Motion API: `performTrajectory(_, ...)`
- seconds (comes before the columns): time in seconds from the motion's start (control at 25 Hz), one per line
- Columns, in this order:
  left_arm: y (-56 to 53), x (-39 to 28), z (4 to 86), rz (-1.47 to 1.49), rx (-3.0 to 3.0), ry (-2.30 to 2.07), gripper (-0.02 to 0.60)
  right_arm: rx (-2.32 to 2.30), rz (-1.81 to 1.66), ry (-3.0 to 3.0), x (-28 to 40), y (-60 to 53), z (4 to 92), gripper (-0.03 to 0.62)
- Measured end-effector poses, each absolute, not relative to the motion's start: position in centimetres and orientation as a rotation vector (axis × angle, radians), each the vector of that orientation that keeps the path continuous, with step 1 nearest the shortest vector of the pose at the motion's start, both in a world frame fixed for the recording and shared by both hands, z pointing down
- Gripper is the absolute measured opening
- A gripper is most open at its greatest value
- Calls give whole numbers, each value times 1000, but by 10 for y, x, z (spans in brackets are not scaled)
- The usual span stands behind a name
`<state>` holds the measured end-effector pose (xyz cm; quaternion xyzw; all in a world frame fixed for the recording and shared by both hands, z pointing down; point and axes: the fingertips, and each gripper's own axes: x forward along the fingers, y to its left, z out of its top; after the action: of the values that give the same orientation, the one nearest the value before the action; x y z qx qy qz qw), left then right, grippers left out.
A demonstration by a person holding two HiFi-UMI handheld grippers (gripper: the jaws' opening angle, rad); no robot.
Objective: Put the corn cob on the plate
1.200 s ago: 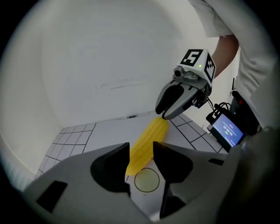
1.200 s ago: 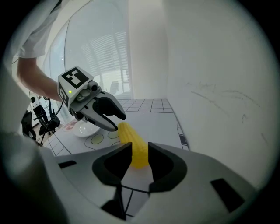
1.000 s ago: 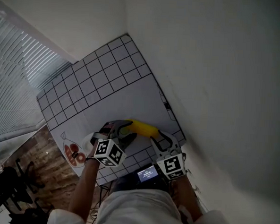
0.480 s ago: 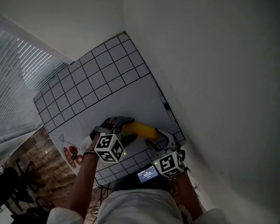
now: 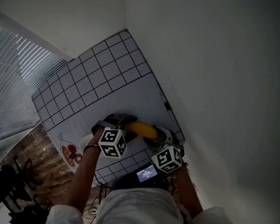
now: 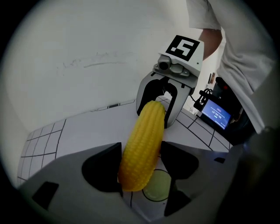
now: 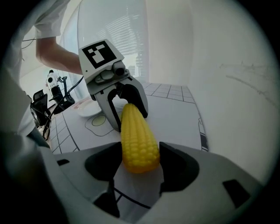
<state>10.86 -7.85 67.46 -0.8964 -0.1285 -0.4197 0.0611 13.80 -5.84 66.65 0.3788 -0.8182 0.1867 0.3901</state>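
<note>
Since a second ago both tongs have sunk closer to the surface [image 5: 109,79] and their jaws have spread, while the corn cob [image 5: 141,129] lies across the same spot between them.

The surface is white, ruled with a black grid, and runs up to a pale wall. The person leans over its near edge, one arm reaching to each tool.

The left tongs [image 6: 141,166] stand wide. One end of the cob sits between the jaws and leans against one of them, with a clear gap to the other. The right tongs [image 7: 139,164] are opening, and the cob's blunt end fills almost the whole space between their jaws. The two tools face each other along the cob, one at each end, both angled down.

The white plate [image 7: 89,111] sits near the surface's edge, beyond the left tongs and apart from the cob. The cob is low over the grid, not on the plate; I cannot tell whether it rests on the surface.

A small lit screen [image 6: 216,114] glows by the person's body. A printed fried egg [image 7: 99,121] marks the surface beside the plate.
</note>
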Motion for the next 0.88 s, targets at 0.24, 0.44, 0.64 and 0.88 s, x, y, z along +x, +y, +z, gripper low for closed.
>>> performTrajectory(0.24,-79,107,674,-1268,-2700,-466,275,937,475,-2070,138,-59,666,265)
performTrajectory(0.44,-77,105,675,-1302,-2675,-516,264,940,449,-2058,137,-58,663,264)
performTrajectory(0.64,-77,105,668,-1302,-2666,-511,262,945,427,-2056,137,-59,656,264)
performTrajectory(0.88,-76,104,647,-1289,-2643,-502,261,964,398,-2061,136,-58,635,264)
